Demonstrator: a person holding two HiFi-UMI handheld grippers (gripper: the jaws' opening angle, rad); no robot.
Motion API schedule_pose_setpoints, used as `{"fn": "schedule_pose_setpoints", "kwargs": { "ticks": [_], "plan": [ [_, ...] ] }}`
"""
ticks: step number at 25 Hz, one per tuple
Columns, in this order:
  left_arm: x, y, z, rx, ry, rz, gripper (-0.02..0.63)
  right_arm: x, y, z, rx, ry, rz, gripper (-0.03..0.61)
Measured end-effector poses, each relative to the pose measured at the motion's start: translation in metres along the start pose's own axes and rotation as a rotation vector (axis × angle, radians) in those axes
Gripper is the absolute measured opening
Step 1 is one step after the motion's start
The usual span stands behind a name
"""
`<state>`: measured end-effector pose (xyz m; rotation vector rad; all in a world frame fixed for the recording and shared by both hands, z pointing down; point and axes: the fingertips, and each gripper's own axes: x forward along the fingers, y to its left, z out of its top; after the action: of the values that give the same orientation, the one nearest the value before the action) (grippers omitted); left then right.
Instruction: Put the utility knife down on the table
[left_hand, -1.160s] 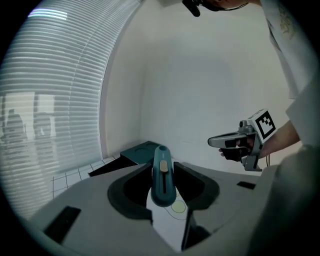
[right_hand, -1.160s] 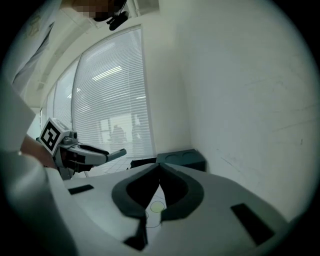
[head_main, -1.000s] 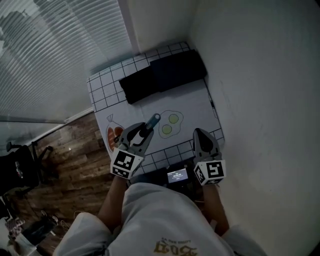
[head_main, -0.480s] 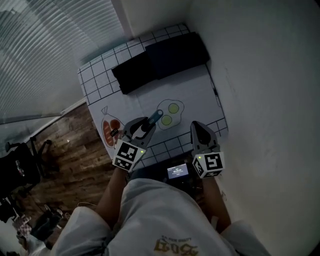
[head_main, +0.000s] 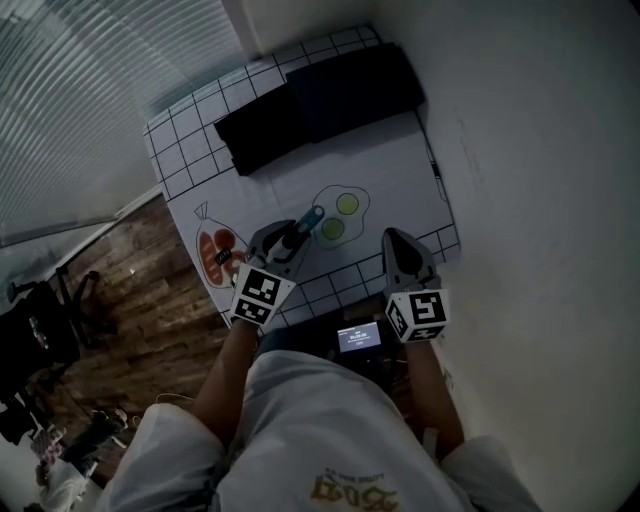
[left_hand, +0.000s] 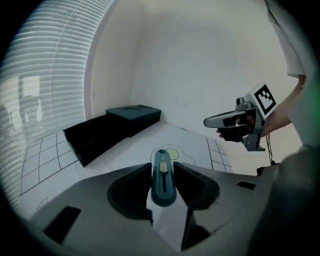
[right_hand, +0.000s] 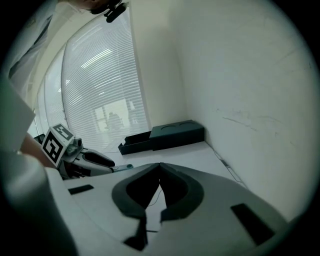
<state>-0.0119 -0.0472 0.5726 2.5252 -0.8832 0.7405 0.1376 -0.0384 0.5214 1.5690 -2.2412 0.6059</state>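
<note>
- The white wall (head_main: 530, 150) runs along the side of the table (head_main: 380, 170) to the right of the fried-egg print (head_main: 338, 215), which serves as the reference mark for these notes.
- Slatted blinds (head_main: 70, 90) fill the area far to the left of and beyond the print. A wood floor (head_main: 140, 280) shows to its left, below the table edge.
- The table has a white cover with a black grid border, and the egg print sits in the nearer half of it.
- A black box (head_main: 320, 105) lies beyond the print at the far end of the table. It looks like two parts, an open tray and a lid, lying side by side.
- Your left gripper (head_main: 287, 236) is just to the near-left of the print and aimed at it. Its jaws are pinching the utility knife (left_hand: 163, 180).
- Your right gripper (right_hand: 159, 170) is to the near-right of the print. Its jaws are pressed together at the tips with nothing between them.
- A fish print (head_main: 215, 255) is on the cover, left of the egg print.
- A small lit screen (head_main: 358, 337) sits nearer to you than the print, at the table's near edge between your forearms.
- The knife is teal with a pale slider. It is carried in the left jaws, not lying on the table, and its front end points at the print.
</note>
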Motion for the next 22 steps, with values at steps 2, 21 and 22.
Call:
{"fn": "schedule_pose_setpoints", "kwargs": {
  "ticks": [2,21,22],
  "plan": [
    [0.005,0.001,-0.003,-0.001,0.008,-0.005,0.144,0.001,0.000,-0.002,0.003,0.007,-0.002,0.008],
    [0.029,0.005,-0.041,0.000,0.099,0.005,0.146,0.007,0.003,-0.033,0.040,0.064,0.002,0.008],
    [0.030,0.004,-0.043,0.008,0.114,0.010,0.147,0.007,0.003,-0.033,0.041,0.065,0.005,0.008]
  ]
}}
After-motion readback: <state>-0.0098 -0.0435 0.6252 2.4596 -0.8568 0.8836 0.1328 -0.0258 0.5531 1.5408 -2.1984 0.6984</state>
